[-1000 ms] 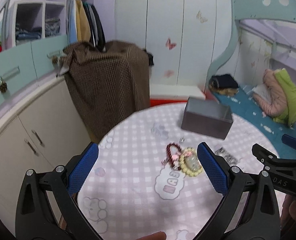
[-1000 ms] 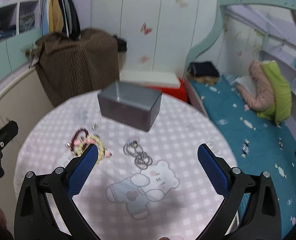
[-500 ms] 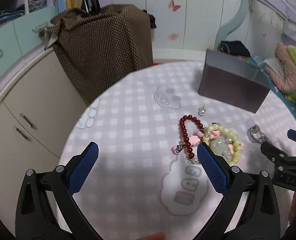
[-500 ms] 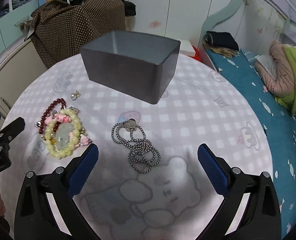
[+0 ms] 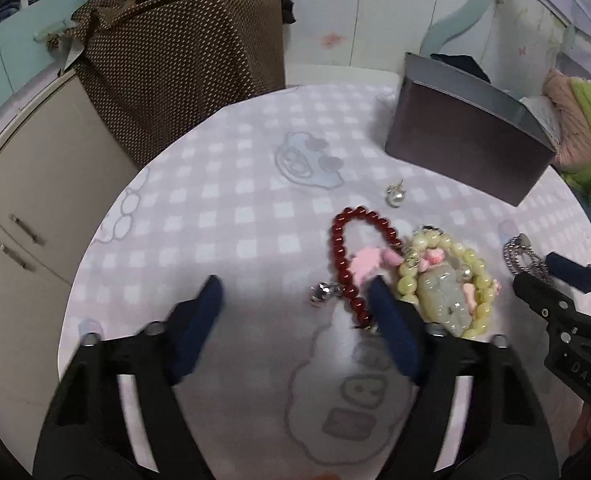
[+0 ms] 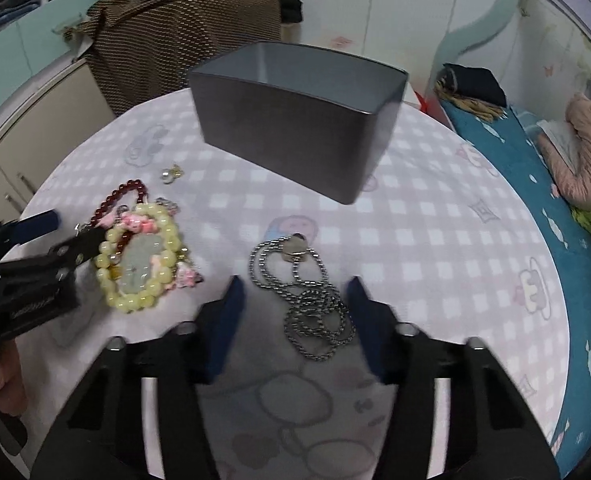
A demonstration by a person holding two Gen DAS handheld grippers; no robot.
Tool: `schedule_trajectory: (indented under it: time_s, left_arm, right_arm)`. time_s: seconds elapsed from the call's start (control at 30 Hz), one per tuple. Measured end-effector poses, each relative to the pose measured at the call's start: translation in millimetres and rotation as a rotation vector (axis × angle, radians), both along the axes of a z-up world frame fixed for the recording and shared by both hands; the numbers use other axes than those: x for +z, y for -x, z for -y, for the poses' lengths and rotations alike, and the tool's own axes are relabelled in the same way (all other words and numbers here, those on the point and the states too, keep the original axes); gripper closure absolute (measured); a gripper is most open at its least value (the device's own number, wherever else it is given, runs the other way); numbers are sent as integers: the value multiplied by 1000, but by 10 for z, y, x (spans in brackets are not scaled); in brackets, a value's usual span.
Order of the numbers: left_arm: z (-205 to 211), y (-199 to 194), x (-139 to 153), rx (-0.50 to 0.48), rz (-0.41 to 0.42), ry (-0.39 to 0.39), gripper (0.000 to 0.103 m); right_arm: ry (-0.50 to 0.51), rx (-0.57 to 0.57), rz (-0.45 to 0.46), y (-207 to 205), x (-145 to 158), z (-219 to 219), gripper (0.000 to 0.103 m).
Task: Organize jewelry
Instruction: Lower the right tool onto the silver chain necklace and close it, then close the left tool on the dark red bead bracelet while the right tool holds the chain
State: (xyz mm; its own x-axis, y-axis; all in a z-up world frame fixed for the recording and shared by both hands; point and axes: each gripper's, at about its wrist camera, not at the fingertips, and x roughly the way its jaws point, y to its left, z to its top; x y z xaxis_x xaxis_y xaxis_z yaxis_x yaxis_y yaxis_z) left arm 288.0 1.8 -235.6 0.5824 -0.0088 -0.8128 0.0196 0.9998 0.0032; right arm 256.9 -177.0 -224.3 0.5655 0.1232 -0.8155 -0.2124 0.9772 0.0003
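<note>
A red bead bracelet (image 5: 345, 246) lies on the round checked table beside a yellow-green bead bracelet with a jade pendant (image 5: 445, 294) and pink charms. My left gripper (image 5: 295, 292) is open, low over the table, its right finger at the red bracelet's near end. A pearl earring (image 5: 395, 196) lies further back. A silver chain necklace (image 6: 307, 296) lies between the open jaws of my right gripper (image 6: 293, 292). An open grey box (image 6: 295, 116) stands behind it. The bead bracelets also show in the right wrist view (image 6: 139, 256).
A brown dotted cloth covers something (image 5: 183, 52) beyond the table's far left edge. Cabinets (image 5: 23, 200) stand at left. A bed with a teal sheet (image 6: 555, 220) lies to the right. The table edge (image 5: 95, 240) curves close on the left.
Both grippers have moved forward and down toward the table and their jaws have narrowed. The left now reaches the red bracelet; the right now straddles the silver chain.
</note>
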Motion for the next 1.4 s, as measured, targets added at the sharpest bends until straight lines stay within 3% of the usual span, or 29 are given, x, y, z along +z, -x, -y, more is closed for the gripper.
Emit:
schedule_trajectory:
  time_s: [0.07, 0.1, 0.17, 0.3, 0.83, 0.93, 1.0, 1.03, 1.13, 1.23, 1.3, 1.4]
  left_arm:
    - [2, 10, 15, -10, 1, 9, 58]
    - [0, 19, 22, -12, 1, 15, 61]
    - [-29, 48, 34, -20, -1, 38, 77]
    - [-130, 123, 64, -42, -6, 118, 93]
    - [-154, 476, 623, -139, 138, 137, 95]
    - [-154, 468, 561, -130, 118, 131, 95]
    - [-148, 466, 480, -127, 95, 128, 95]
    - [-142, 469, 444, -126, 87, 123, 95]
    - [-117, 480, 353, -124, 63, 118, 95]
    - [-105, 460, 263, -130, 46, 124, 95]
    - [-92, 436, 207, -133, 35, 129, 95]
    - [-85, 419, 163, -136, 26, 138, 95]
  right_arm:
    - [-14, -3, -2, 9, 14, 27, 81]
    - [-32, -7, -7, 12, 21, 59, 86]
    - [-61, -9, -15, 11, 23, 111, 88]
    - [-84, -8, -19, 80, 33, 148, 90]
    - [-143, 4, 53, 239, 465, 288, 97]
    - [-136, 1, 22, 217, 372, 297, 90]
    - [-130, -2, -5, 194, 297, 291, 54]
    - [-130, -7, -11, 175, 252, 296, 48]
    - [-121, 1, -29, 112, 142, 262, 45]
    - [-15, 38, -30, 75, 20, 122, 67]
    - [0, 67, -31, 91, 20, 56, 94]
    - [12, 83, -40, 127, 20, 28, 96]
